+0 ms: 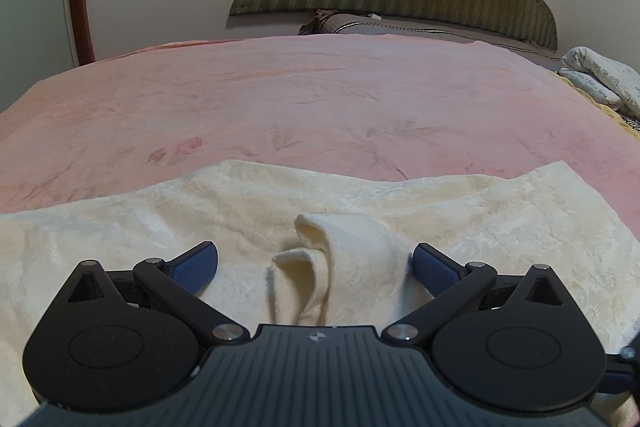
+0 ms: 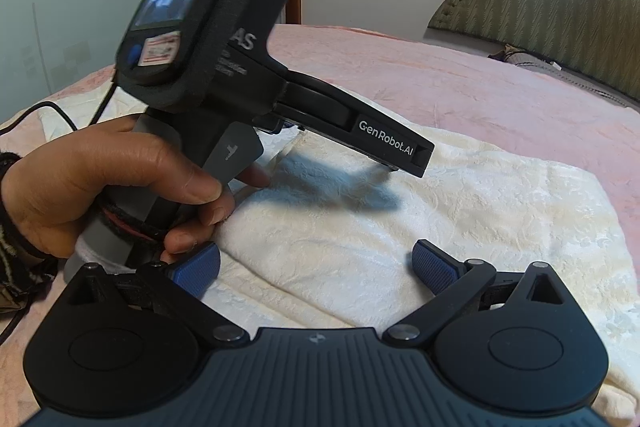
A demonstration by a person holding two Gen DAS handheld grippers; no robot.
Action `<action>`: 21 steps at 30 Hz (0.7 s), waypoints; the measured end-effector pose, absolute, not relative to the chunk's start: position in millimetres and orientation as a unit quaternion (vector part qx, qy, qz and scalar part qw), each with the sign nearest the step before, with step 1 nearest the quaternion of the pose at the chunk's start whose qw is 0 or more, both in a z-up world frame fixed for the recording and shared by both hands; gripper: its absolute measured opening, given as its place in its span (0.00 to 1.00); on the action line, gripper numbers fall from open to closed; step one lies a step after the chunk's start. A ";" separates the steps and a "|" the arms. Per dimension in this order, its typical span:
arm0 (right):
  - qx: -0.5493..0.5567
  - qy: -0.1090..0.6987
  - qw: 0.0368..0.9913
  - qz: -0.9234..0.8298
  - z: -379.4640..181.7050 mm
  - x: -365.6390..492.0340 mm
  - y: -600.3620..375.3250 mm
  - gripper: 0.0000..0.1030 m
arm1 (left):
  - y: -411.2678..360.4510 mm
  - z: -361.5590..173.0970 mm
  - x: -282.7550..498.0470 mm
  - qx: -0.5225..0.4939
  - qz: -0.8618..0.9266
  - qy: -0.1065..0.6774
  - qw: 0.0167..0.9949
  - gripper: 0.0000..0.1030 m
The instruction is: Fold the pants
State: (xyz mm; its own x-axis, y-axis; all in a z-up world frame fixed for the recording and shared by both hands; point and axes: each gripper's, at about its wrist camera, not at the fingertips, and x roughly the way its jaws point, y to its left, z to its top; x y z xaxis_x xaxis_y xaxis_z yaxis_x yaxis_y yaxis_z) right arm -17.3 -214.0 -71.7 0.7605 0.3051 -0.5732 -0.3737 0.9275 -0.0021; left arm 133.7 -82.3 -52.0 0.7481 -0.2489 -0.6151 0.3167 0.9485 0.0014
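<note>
We find the cream pants (image 1: 360, 195) spread on the pink bedspread (image 1: 320, 95), long axis crosswise, directly beneath the left gripper (image 1: 316, 265) and right gripper (image 2: 316, 265), both wide apart and empty.

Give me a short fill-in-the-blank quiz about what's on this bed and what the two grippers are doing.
1. The cream textured pants lie on a ____ blanket.
2. Both the left hand-held gripper and the right hand-held gripper have their jaws ____.
3. The finger pads are ____ in colour.

Missing words: pink; open; blue
</note>
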 end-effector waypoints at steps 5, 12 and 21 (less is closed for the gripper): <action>-0.045 0.241 0.955 0.168 -41.9 -38.6 -236.3 0.98 | -72.8 -41.3 126.4 0.060 -0.127 0.324 0.936 1.00; -0.035 0.292 0.954 0.063 -51.4 -10.6 -264.8 0.99 | -57.5 -32.2 114.3 0.082 -0.098 0.325 0.937 1.00; -0.029 0.308 0.949 0.055 -79.1 -2.7 -256.1 1.00 | -29.0 -34.5 108.6 0.057 -0.081 0.348 0.932 1.00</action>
State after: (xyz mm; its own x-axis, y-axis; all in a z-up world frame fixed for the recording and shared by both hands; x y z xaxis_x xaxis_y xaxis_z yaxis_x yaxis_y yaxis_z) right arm -2.7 -256.1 -79.1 0.8036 0.0868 -0.5888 -0.1231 0.9922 -0.0218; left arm 108.6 -29.0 -34.5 0.7451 -0.1110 -0.6577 0.1902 0.9805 0.0501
